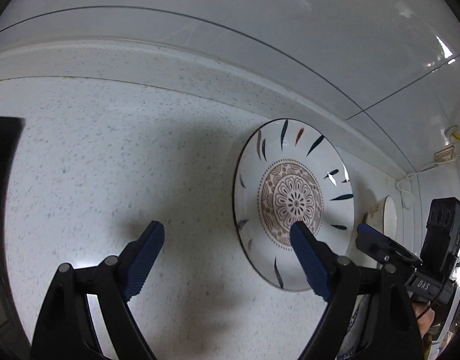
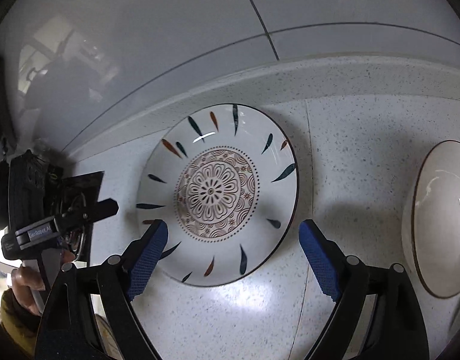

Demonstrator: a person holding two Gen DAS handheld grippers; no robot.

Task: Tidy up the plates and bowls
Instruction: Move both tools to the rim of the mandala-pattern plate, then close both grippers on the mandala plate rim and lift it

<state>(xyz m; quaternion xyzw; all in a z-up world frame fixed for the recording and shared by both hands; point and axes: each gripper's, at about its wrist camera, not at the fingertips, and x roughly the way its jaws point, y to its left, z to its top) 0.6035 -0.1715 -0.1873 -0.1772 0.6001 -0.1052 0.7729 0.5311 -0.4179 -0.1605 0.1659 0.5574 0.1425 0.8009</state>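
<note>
A white plate (image 1: 293,204) with a brown floral centre and dark leaf marks lies flat on the speckled counter, close to the back ledge. My left gripper (image 1: 228,234) hangs open above the counter, and its right finger (image 1: 305,249) overlaps the plate's near left part. In the right wrist view the same plate (image 2: 216,192) fills the middle. My right gripper (image 2: 233,234) is open above its near rim, with nothing between the pads. A plain white bowl (image 2: 437,219) with a dark rim sits to the right of the plate and shows edge-on in the left wrist view (image 1: 390,216).
The speckled counter (image 1: 95,165) ends at a raised ledge (image 2: 350,75) under a glossy tiled wall (image 1: 260,30). A dark object (image 1: 4,165) stands at the far left edge. Cables (image 1: 458,138) hang by the wall at the right. A hand (image 2: 25,282) holds the left gripper.
</note>
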